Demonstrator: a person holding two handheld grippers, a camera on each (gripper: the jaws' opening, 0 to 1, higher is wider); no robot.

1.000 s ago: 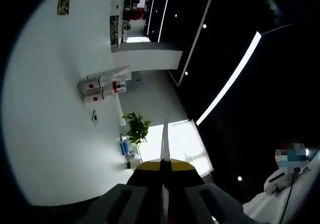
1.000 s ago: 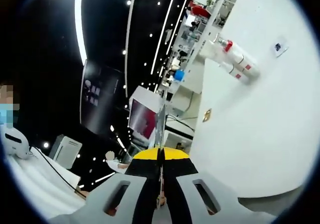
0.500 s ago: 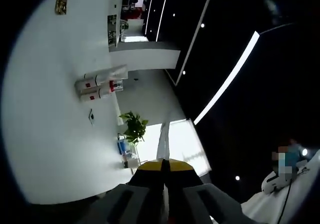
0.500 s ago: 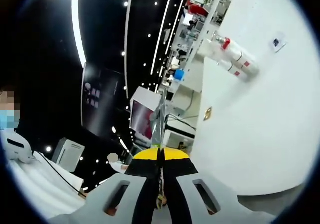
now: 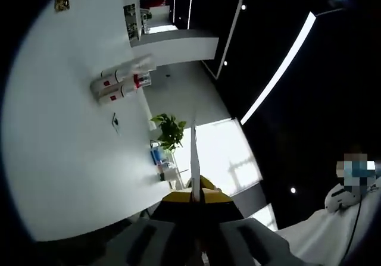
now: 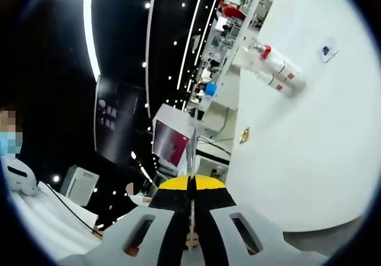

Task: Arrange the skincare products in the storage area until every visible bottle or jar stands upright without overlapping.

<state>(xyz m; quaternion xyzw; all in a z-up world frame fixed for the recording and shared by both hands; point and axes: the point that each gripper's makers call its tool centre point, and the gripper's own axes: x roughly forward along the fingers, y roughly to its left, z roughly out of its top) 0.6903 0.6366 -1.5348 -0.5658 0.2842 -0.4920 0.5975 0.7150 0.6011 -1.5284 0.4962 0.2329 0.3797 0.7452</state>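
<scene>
A: Left gripper view: your left gripper was clenched on nothing. Bottles?
B: Two bottles lay side by side on the white table, well away from you.
A: Right gripper view?
B: Your right gripper was clenched too, empty; the bottles lay far off.

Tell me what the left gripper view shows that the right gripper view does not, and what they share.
Left gripper view: a green potted plant beyond the white table's edge, a bright window area behind it, and small blue-topped items near the plant.

Right gripper view: a monitor with a reddish screen, cluttered shelving in the background, and a blue-capped item near the table's edge.

Both: the white table, a pair of white bottles with red labels side by side on it, and each view's own gripper, left gripper and right gripper, with jaws pressed together holding nothing.
</scene>
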